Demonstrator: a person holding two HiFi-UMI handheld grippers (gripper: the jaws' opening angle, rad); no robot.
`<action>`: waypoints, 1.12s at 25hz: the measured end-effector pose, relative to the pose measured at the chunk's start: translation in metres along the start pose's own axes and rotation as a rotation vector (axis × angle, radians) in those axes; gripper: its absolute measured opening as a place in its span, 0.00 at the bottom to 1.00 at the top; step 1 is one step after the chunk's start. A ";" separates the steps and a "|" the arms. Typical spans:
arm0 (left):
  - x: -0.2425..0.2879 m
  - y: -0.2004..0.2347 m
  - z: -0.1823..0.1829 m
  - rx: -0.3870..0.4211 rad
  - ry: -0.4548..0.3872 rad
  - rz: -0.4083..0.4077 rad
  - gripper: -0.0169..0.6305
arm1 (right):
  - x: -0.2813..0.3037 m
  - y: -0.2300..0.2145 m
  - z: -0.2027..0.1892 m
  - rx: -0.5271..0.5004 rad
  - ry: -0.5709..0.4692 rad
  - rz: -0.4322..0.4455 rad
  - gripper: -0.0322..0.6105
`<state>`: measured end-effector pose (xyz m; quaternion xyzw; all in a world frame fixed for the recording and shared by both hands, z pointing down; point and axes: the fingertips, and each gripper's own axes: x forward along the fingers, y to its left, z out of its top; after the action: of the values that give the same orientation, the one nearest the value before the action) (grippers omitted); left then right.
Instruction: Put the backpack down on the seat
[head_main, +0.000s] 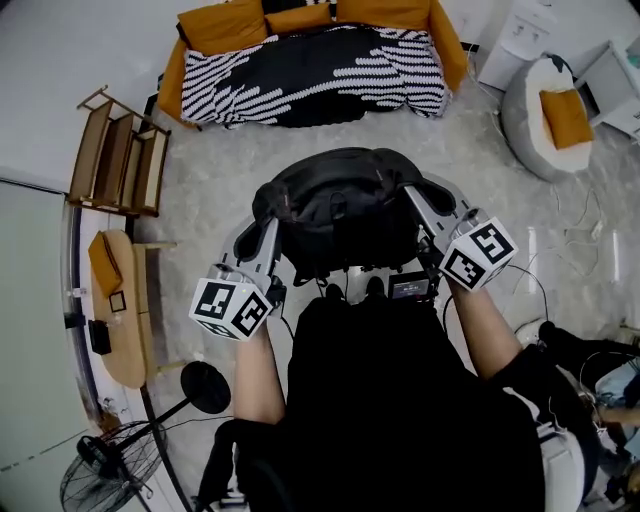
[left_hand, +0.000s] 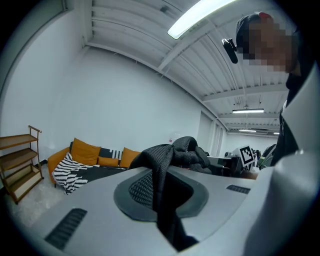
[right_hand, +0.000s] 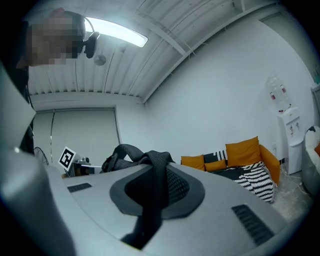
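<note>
Your left tool is pinched nearly closed on a black mesh strap, which runs down through its pads. Your right tool is clamped the same way on the other strap. The backpack is carried between the two tools, up in the air in front of your body, with its bulk bunched just beyond the tips. It is well apart from the sofa, the likeliest seat, which stands ahead across the pale floor. A striped blanket lies over the sofa's seat and orange cushions line its back.

To do this step well, I'd carry the bag over with both grips firm and the tools level, so it doesn't swing or tip. Lower it until its base rests fully on the seat, and only then let the straps go. Freeing one side early would likely let it roll.
</note>
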<state>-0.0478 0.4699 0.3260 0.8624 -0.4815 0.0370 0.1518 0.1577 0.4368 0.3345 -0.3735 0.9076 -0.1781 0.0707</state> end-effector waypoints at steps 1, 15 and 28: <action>-0.004 0.000 0.000 -0.001 -0.004 0.001 0.08 | 0.001 0.004 0.001 -0.004 -0.002 0.004 0.12; 0.004 -0.006 0.005 0.030 0.004 -0.069 0.08 | -0.005 -0.002 0.008 0.009 -0.031 -0.033 0.12; 0.085 0.025 0.024 0.050 0.008 -0.144 0.08 | 0.036 -0.064 0.029 0.004 -0.049 -0.100 0.12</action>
<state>-0.0257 0.3807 0.3270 0.8982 -0.4164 0.0414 0.1345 0.1812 0.3616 0.3316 -0.4225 0.8855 -0.1742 0.0846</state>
